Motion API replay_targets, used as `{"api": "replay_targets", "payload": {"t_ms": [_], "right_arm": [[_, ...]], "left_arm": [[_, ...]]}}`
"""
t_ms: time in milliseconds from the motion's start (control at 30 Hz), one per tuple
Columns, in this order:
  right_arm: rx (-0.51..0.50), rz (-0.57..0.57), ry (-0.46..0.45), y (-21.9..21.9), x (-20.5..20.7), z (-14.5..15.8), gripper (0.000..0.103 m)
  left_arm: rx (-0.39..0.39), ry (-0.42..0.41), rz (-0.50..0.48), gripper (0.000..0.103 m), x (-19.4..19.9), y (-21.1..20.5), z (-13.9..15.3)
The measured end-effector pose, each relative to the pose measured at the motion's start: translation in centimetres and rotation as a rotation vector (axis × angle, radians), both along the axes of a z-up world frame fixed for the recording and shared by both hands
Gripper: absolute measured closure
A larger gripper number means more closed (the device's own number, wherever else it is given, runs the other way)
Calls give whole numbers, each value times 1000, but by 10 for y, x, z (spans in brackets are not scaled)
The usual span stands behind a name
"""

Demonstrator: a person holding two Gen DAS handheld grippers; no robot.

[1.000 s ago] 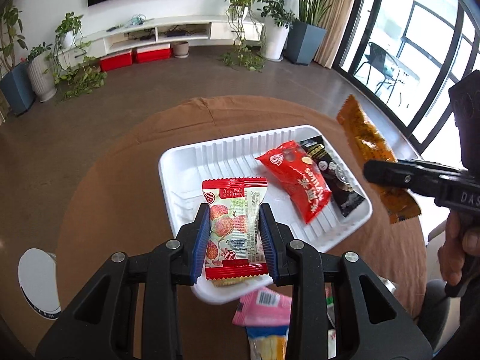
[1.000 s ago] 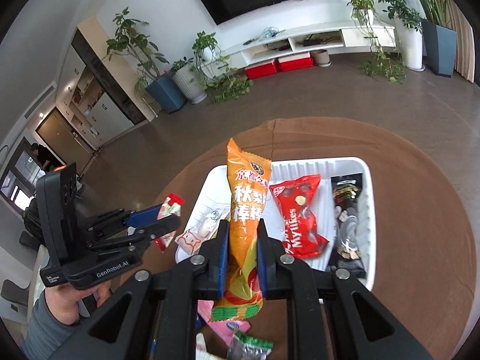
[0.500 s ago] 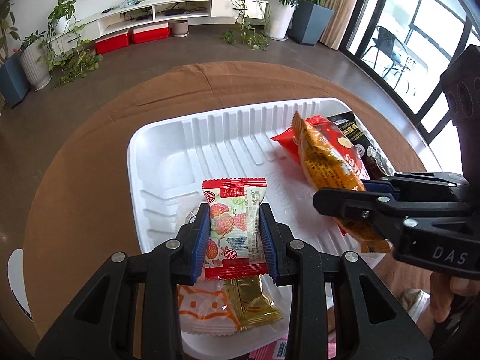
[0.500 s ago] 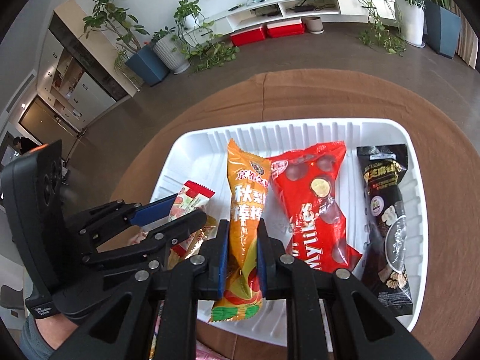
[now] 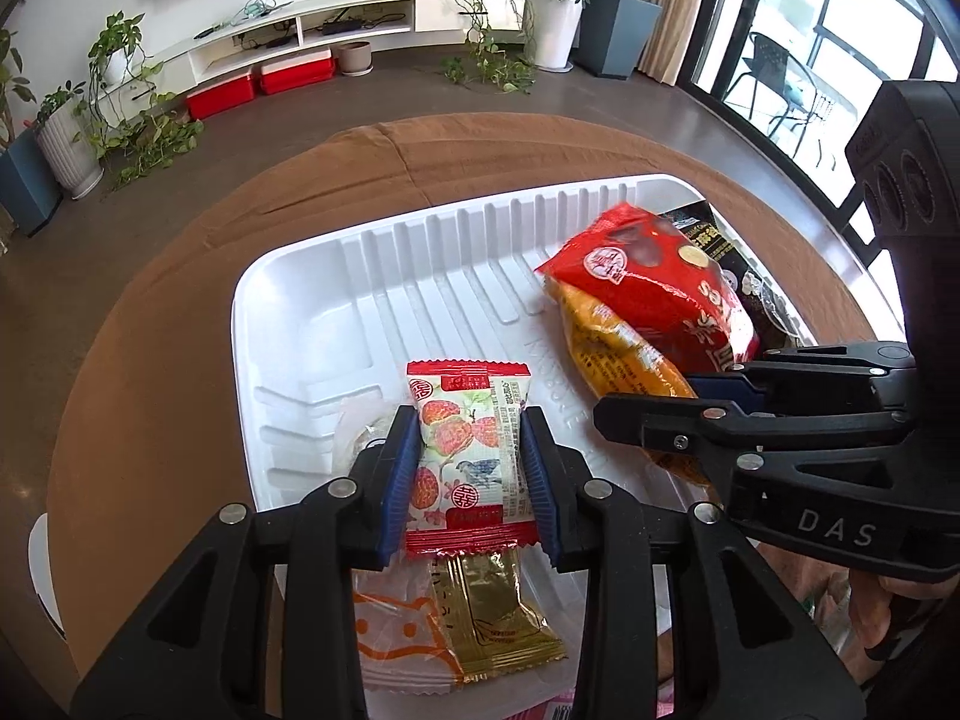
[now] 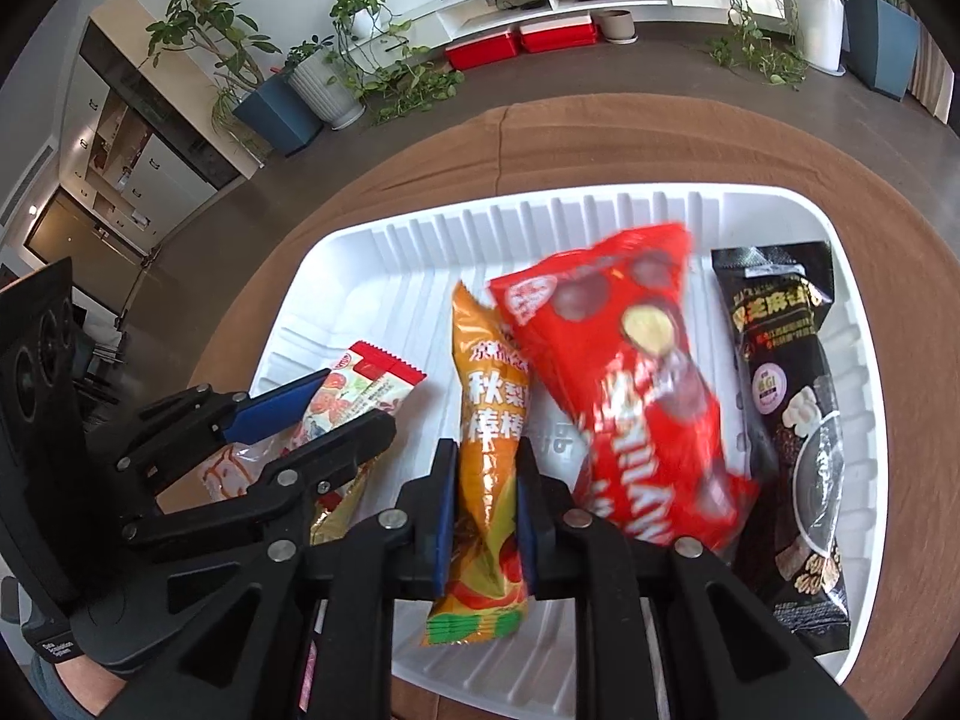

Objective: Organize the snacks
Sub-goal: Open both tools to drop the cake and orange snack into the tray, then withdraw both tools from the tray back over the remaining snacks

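Both hand-held grippers came down into the white tray (image 5: pixel 288 276), jaws now opening. Left hand-held gripper (image 5: pixel 471 468) w/ candy pack (image 5: pixel 468 420) lower centre; right hand-held gripper (image 6: pixel 480 510) w/ orange snack (image 6: pixel 486 414) centre. Drop-off imminent; 2 more snacks sorted.

A ribbed white plastic tray (image 6: pixel 690 204) lies on the brown round table (image 6: pixel 600 138) and holds the snacks. At its right side a long black sachet with grain pictures (image 6: pixel 792 420) lies flat along the wall. Next to it a red glossy bag with round chocolate pictures (image 6: pixel 624 396) rests tilted, its edge over a long orange stick packet with white characters (image 6: pixel 486 420), which stands on a slant. Further left, a small white sweet wrapper with red ends and strawberry print (image 5: pixel 465 450) is raised above a gold foil packet (image 5: pixel 492 612) and a clear packet with an orange cat drawing (image 5: pixel 396 636), both lying flat at the near-left corner.
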State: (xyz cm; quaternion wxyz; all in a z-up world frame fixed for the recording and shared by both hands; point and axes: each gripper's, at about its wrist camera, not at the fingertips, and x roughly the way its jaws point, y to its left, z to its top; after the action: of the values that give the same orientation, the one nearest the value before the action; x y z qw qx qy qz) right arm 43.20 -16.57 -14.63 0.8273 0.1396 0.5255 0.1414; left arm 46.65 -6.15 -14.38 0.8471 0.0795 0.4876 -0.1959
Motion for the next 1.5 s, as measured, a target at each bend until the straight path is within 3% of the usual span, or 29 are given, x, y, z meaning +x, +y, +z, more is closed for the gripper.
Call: {"api": "replay_targets", "payload": {"t_ms": [267,400,467,533,667,700,833,1000,1133,1333,1500], "right_arm": [[-8,-7,-5,-4,-6,2,77],[-17,0,-23,-4,-12,10,68],[-25,0,-35,-4,-17,16,63],[-18,-10,-50,-5,-21,24,42],[25,-26,-118,-13,-37,54,31],[39,-27,-140,-15,-42,61,26],[102,-11,-263,-26,-80,102,10],[130,18,-383,-33,-153,122,1],[106,6,-375,-33,-208,110,1],[88,-51,-316,-43,-283,68,1],[115,-76,-253,-42,-318,44,1]], "left_arm": [[8,2,9,60,-3,3,5],[9,-8,16,59,-12,7,12],[15,-19,26,48,-17,10,17],[15,-39,37,30,-22,15,26],[-9,-104,60,2,-42,25,56],[-16,-123,62,0,-49,28,64],[-24,-208,60,0,-86,40,94],[-40,-290,102,0,-140,57,106],[-29,-290,121,0,-193,70,95],[-123,-289,176,0,-277,86,77],[-154,-301,158,0,-328,74,71]]}}
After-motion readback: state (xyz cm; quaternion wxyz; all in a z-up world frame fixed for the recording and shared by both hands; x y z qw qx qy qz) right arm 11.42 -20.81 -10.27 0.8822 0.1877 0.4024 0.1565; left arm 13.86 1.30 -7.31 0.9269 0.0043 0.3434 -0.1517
